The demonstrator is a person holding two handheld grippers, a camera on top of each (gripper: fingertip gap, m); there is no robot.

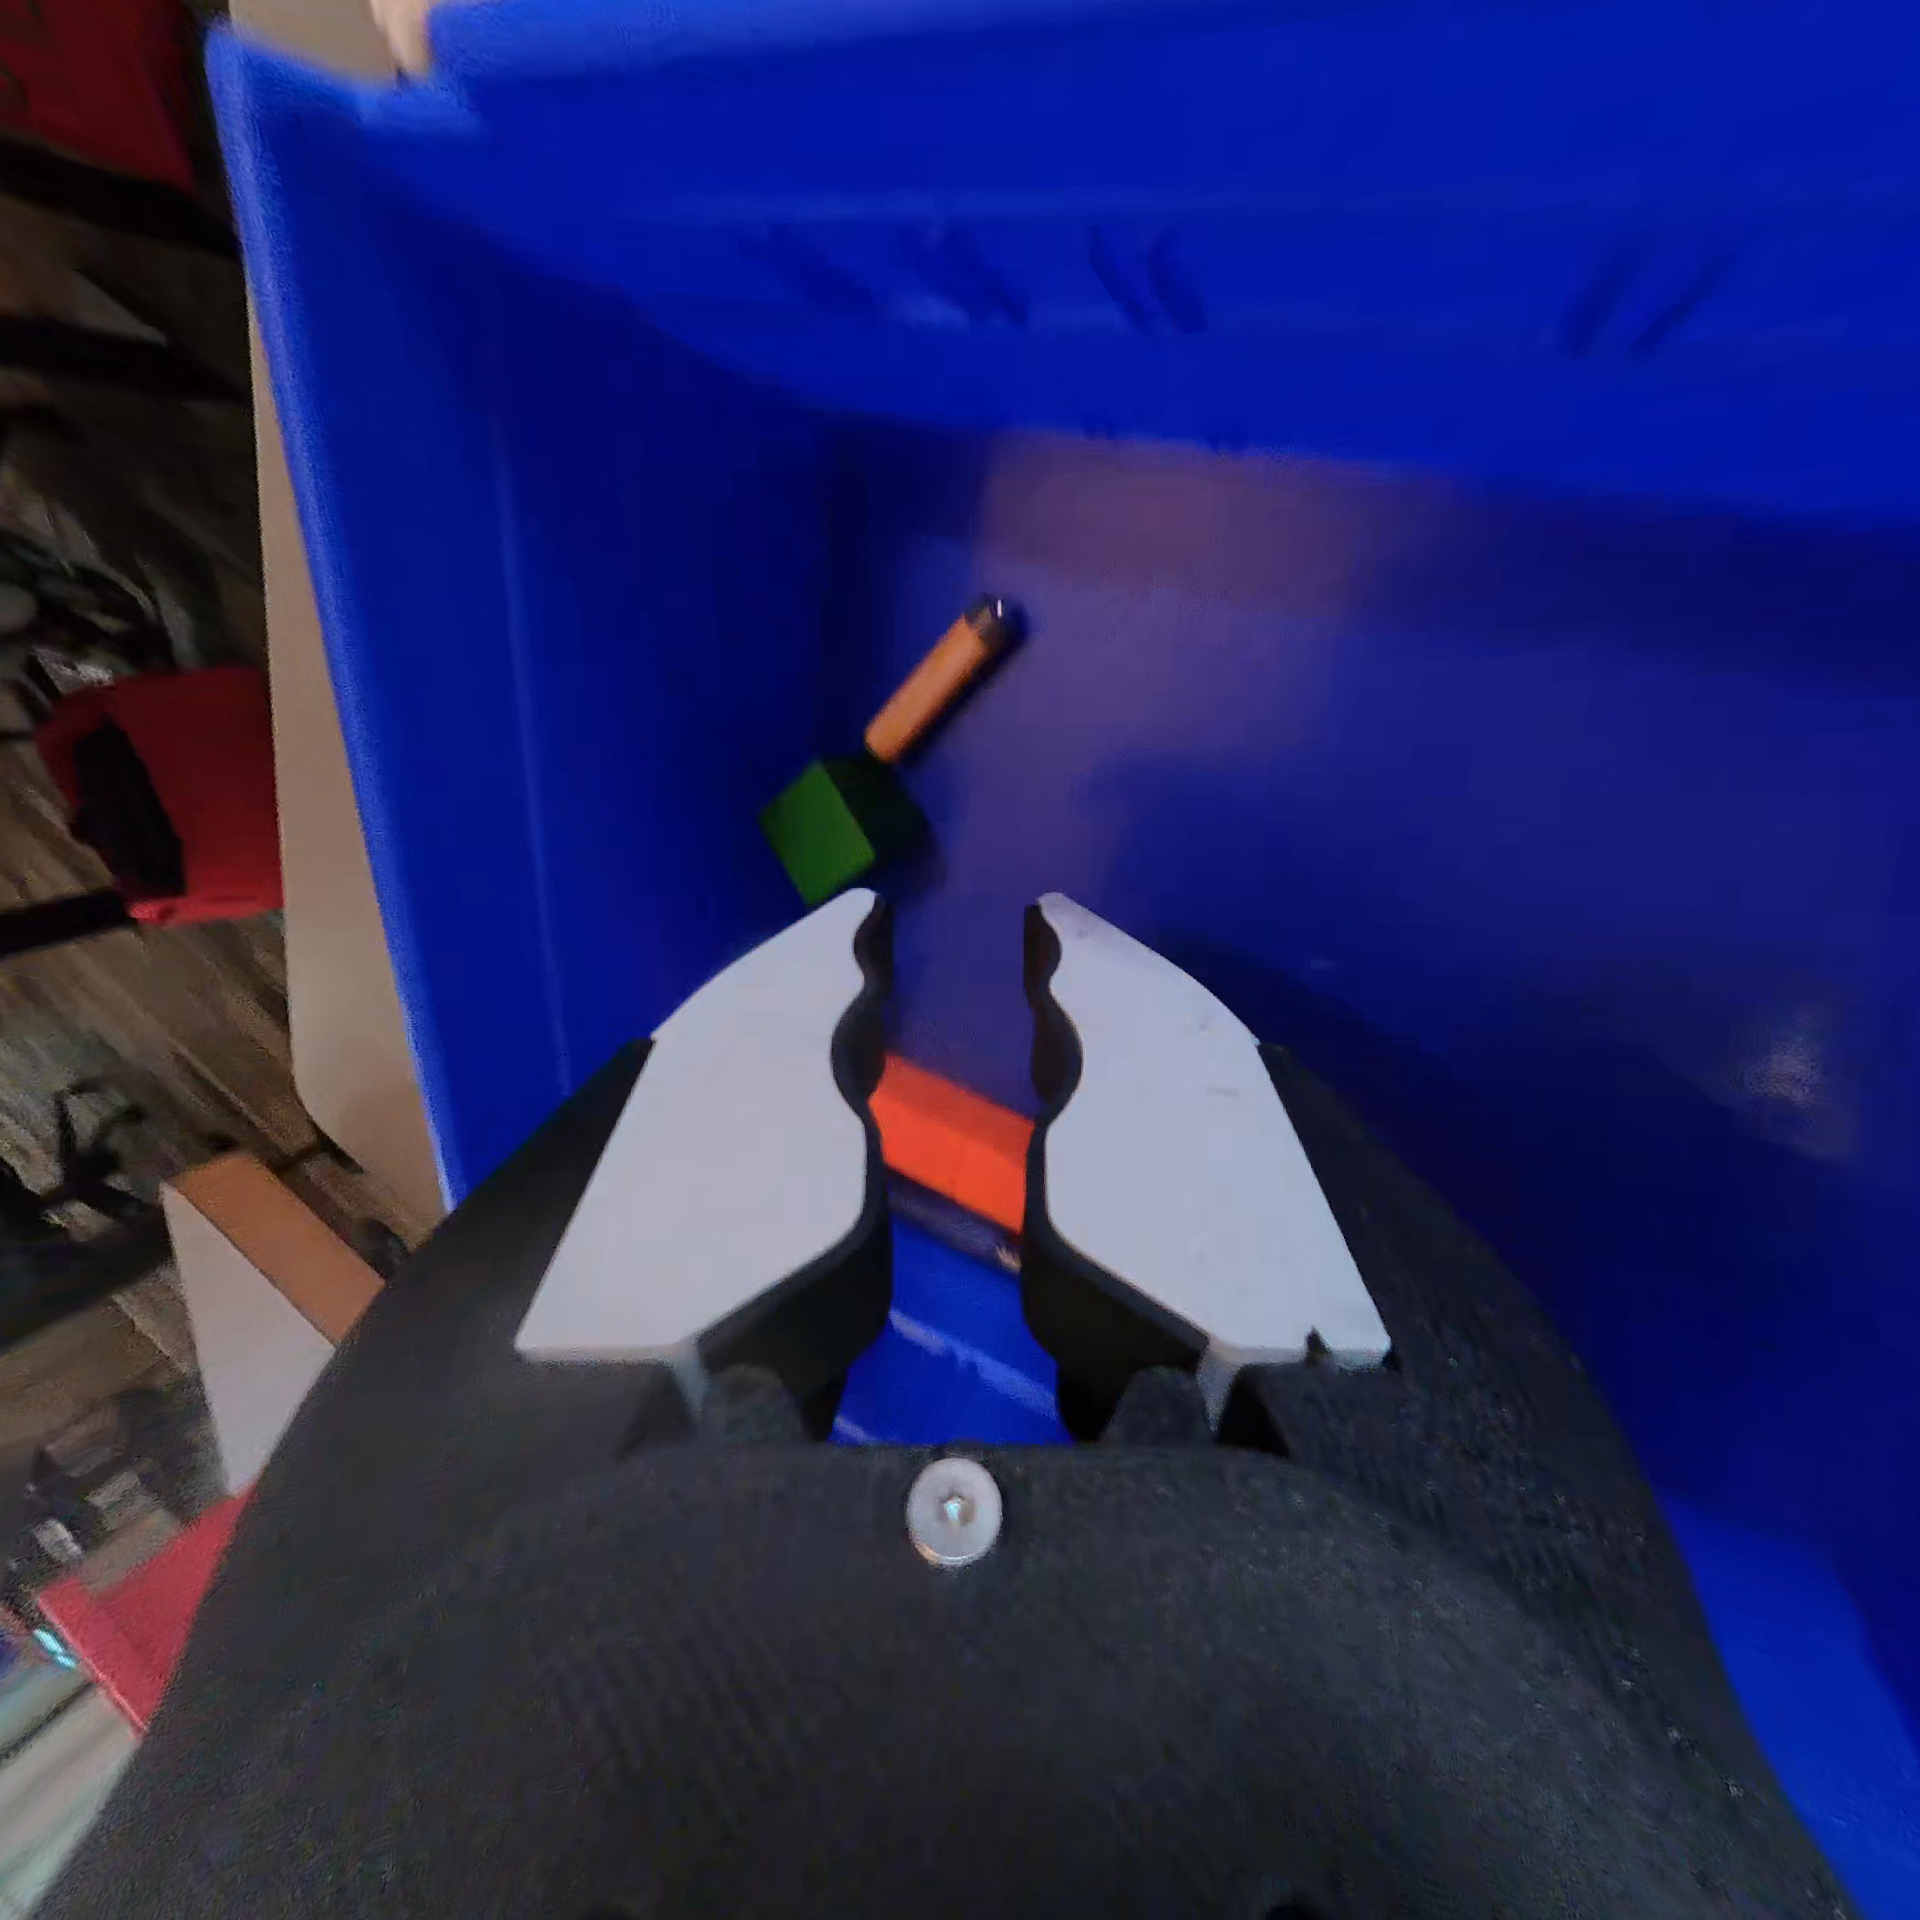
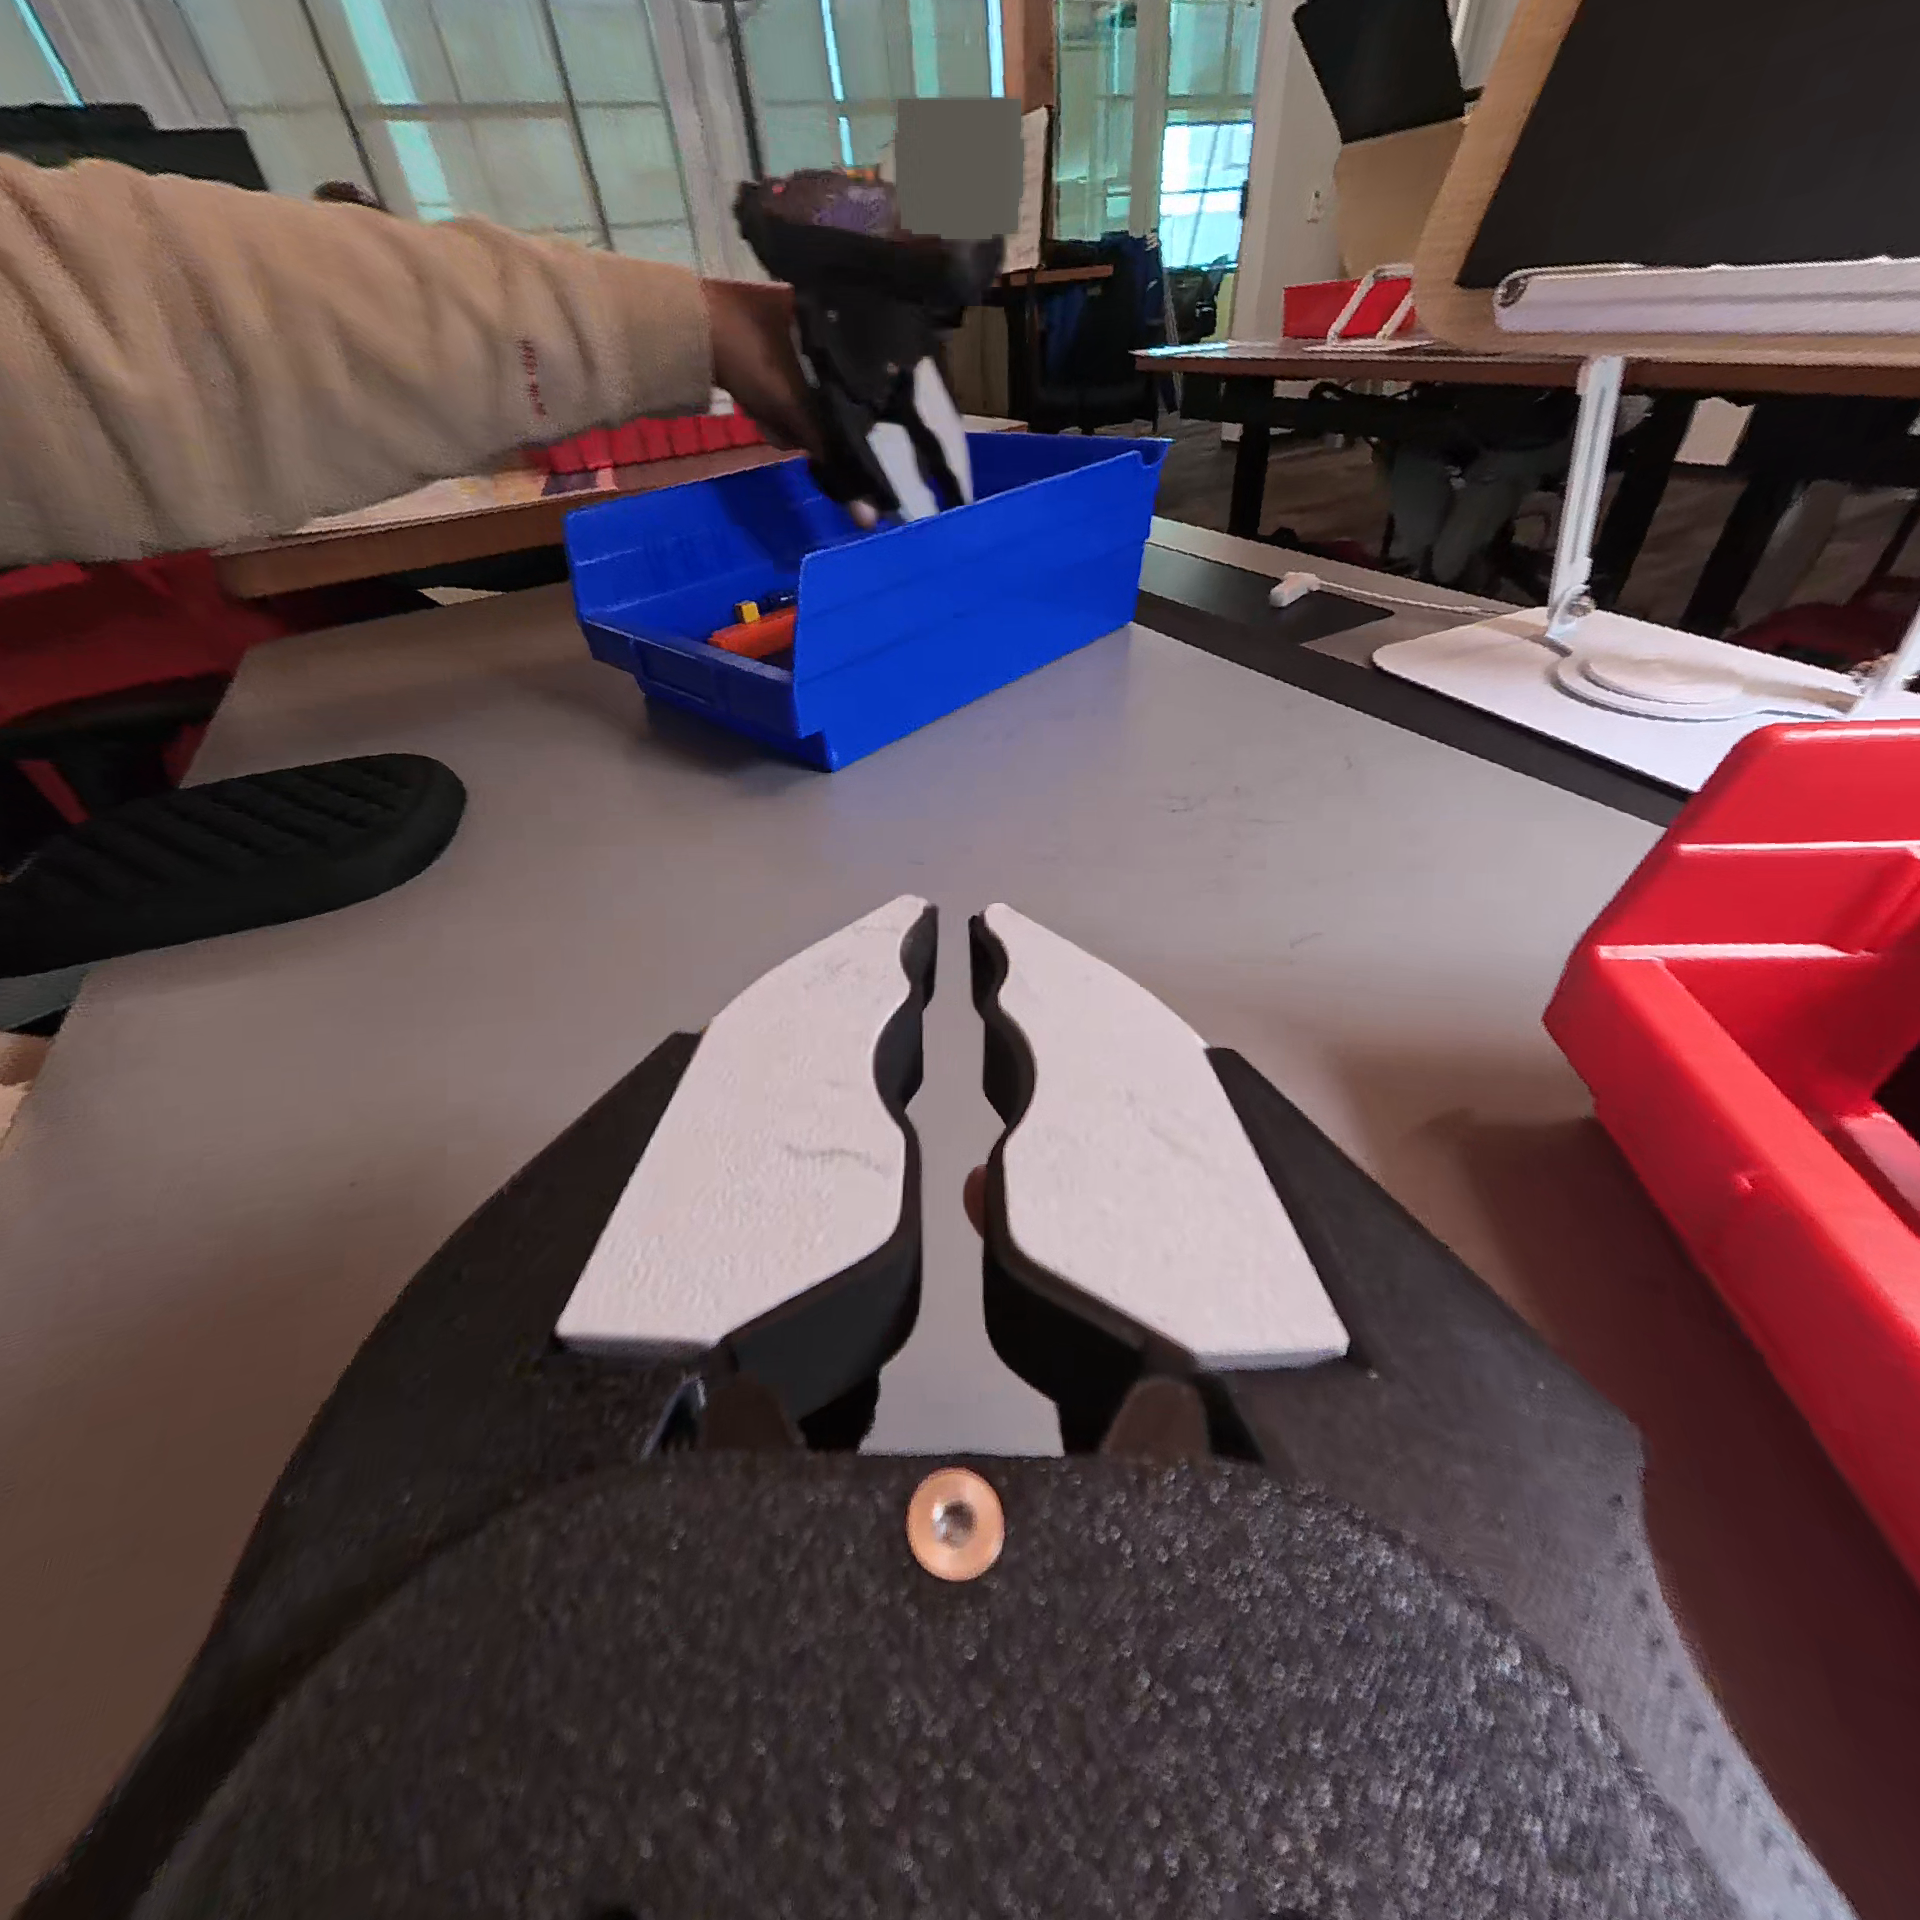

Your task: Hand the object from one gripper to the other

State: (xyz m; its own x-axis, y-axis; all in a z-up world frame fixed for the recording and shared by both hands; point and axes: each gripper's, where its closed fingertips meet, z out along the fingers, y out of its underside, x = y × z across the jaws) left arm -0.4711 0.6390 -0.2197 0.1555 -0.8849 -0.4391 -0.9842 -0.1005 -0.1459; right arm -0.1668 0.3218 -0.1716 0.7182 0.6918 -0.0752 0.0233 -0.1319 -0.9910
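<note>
My left gripper (image 1: 956, 904) is open and empty, reaching down into a blue bin (image 1: 1247, 312). On the bin floor ahead of its fingertips lie a green cube (image 1: 836, 831) and an orange cylinder (image 1: 930, 686). A red-orange block (image 1: 951, 1138) lies on the floor below the gap between the fingers, not gripped. The right wrist view shows the left gripper (image 2: 904, 499) dipping into the bin (image 2: 935, 623), held by an arm in a beige sleeve (image 2: 312, 343). My right gripper (image 2: 951, 914) hovers over the grey table (image 2: 1039, 831), closed to a thin slit with nothing between its pads.
A red bin (image 2: 1766, 1039) stands close on the right. A white lamp base (image 2: 1621, 675) sits at the far right. A black chair armrest (image 2: 229, 842) reaches over the table's left edge. More orange pieces (image 2: 753, 632) lie at the blue bin's near end. The grippers' ends are close to 45 cm from one another. My left gripper is the nearer one to the green cube (image 1: 836, 831): about 4 cm, against 50 cm. From the left gripper's tips to the orange cylinder (image 1: 930, 686) is close to 6 cm.
</note>
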